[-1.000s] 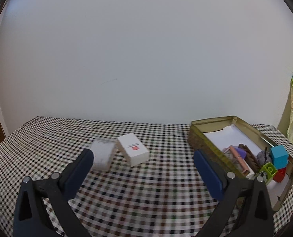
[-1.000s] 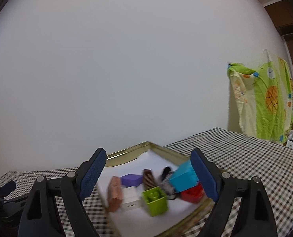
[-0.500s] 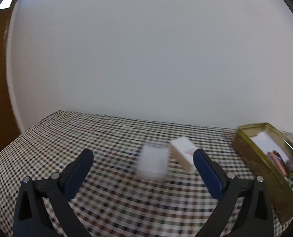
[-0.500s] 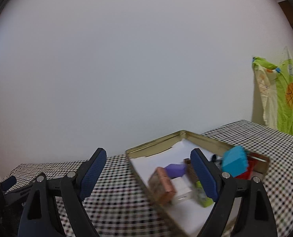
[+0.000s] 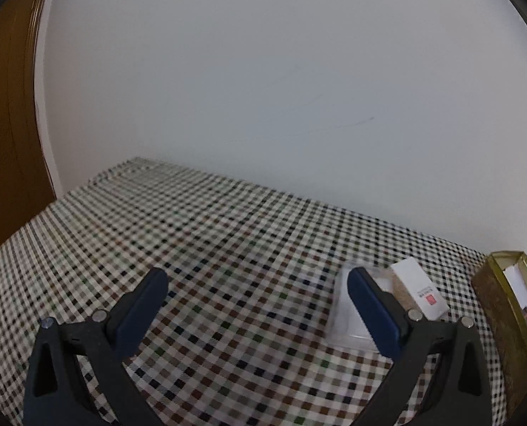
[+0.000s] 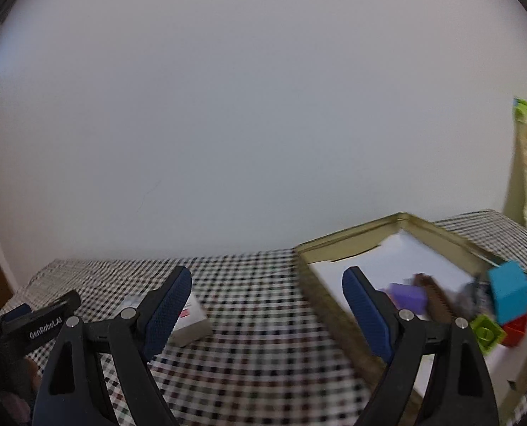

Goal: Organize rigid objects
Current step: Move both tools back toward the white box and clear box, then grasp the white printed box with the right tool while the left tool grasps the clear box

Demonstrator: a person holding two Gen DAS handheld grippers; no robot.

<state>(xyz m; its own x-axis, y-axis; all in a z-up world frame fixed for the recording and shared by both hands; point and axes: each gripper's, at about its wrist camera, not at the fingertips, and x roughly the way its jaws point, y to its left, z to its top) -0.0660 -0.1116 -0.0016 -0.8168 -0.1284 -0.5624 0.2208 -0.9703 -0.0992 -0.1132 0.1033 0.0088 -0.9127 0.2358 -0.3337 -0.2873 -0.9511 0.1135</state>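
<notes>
Checked black-and-white tablecloth (image 5: 228,248) over a table against a plain pale wall.

Left gripper (image 5: 256,305) low at 6 o'clock in its own view, blue-padded jaws wide apart, nothing between them, only bare cloth ahead. At 3 o'clock of that gripper, partly behind its right pad: clear plastic box (image 5: 348,319), blurred, and touching or just beside it a white cardboard box with a small red label (image 5: 421,293). At the far 3 o'clock edge, a corner of the gold rectangular metal tin (image 5: 490,305).

Right gripper (image 6: 267,301) also at 6 o'clock in its view, jaws likewise spread, holding nothing. Tin wall (image 6: 348,245) at 2 o'clock, lined with white paper. Already inside, crowded toward the near right end: purple block (image 6: 407,296), brown ridged comb-like piece (image 6: 437,296), turquoise block (image 6: 510,293) atop a red block (image 6: 515,332), lime-green studded brick (image 6: 487,332), and a grey item too blurred to name.

Judged mostly done: 5 or more pieces in the tin, 2 boxes left out on the cloth, well apart from the tin. Likely remaining: gathering both boxes into the tin's open far half.
</notes>
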